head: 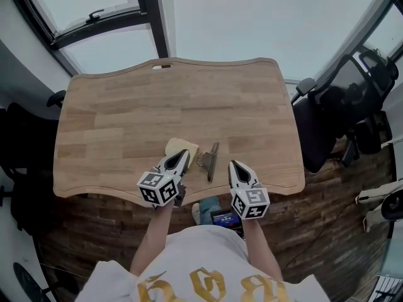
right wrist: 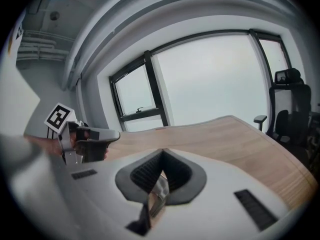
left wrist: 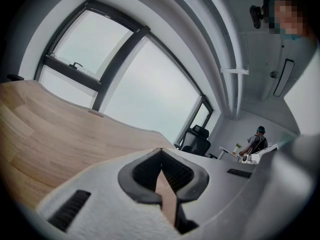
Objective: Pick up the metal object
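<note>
Left gripper (head: 182, 158) is clenched: in its own view the two dark pads come together at the tips, with only a thin tan sliver showing through the slit behind them. Can't tell if that sliver is the table (head: 157, 106) or the tan block (head: 180, 146). In the head view it sits low and centre, tilted, with its nose touching or right at the near edge of that block.

Right gripper (head: 233, 165) is clenched too, tips meeting in its own view, and a bit of silvery metal shows through the gap between the pads. It doesn't look like it's got hold of anything though. From the head view its tip is just beside the metal object (head: 211, 161), not on it.

So the metal object is lying flat on the wood, lower middle of the head view. It's a long thin piece running roughly top to bottom, between the two gripper noses, with the tan block touching or just beside it on the left.

Both grippers are close to the near edge of the table, and the rest of the top is bare wood. A black office chair (head: 322, 121) stands at the right edge of the frame, windows (head: 101, 11) run across the top, and dark wood floor (head: 327, 219) is at lower right
</note>
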Demonstrator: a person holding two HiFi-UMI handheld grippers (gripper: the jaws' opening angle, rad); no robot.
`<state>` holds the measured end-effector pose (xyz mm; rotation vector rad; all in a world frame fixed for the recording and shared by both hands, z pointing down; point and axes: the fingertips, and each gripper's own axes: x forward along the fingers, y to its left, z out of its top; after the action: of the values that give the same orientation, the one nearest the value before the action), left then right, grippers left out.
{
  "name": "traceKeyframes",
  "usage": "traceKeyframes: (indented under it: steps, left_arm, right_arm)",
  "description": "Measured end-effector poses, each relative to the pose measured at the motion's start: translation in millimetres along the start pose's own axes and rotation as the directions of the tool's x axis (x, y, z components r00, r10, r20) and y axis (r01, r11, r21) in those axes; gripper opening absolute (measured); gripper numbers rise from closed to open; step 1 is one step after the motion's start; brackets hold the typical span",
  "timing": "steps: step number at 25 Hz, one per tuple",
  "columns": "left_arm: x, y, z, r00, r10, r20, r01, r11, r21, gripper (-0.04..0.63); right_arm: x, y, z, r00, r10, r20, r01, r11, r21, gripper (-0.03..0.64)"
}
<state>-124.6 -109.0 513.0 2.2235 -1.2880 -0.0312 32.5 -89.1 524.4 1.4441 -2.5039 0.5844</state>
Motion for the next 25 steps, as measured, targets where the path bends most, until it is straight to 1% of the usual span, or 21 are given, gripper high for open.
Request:
traceKeyframes:
  steps: [3, 6, 10, 15, 17, 21, 25]
  left_arm:
    - [8, 2, 2, 1.000, -0.006, 0.008, 0.007, 1.000, -0.010, 0.020]
    - [12, 5, -3, 1.000, -0.005, -0.008, 0.005, 1.000, -0.014, 0.020]
    - [18, 3, -3, 0.999, -0.037, 0.010, 0.037, 0.998, -0.044, 0.020]
    - [28, 9, -19, 0.997, -0.053, -0.063, 0.046, 0.992, -0.113, 0.020]
    - [33, 8, -25, 0.994, -0.070, -0.082, 0.058, 0.989, -0.137, 0.020]
    - [43, 5, -37, 0.986, -0.110, -0.124, 0.088, 0.982, -0.169, 0.020]
    - [51, 8, -46, 0.975, -0.126, -0.182, 0.090, 0.977, -0.193, 0.020]
  right_arm:
    - [7, -5, 0, 1.000, 0.002, -0.009, -0.002, 1.000, -0.001, 0.011]
    - [10, -8, -4, 1.000, 0.000, -0.020, 0.000, 1.000, 0.008, 0.011]
    - [12, -15, -11, 0.999, -0.008, -0.037, 0.009, 1.000, 0.020, 0.011]
    - [16, -21, -25, 0.995, -0.024, -0.093, 0.024, 1.000, 0.000, 0.011]
    - [16, -25, -29, 0.993, -0.028, -0.110, 0.030, 0.999, 0.013, 0.012]
    - [18, -33, -33, 0.991, -0.039, -0.125, 0.044, 0.998, 0.038, 0.012]
    - [24, -39, -39, 0.989, -0.039, -0.146, 0.046, 0.998, 0.042, 0.012]
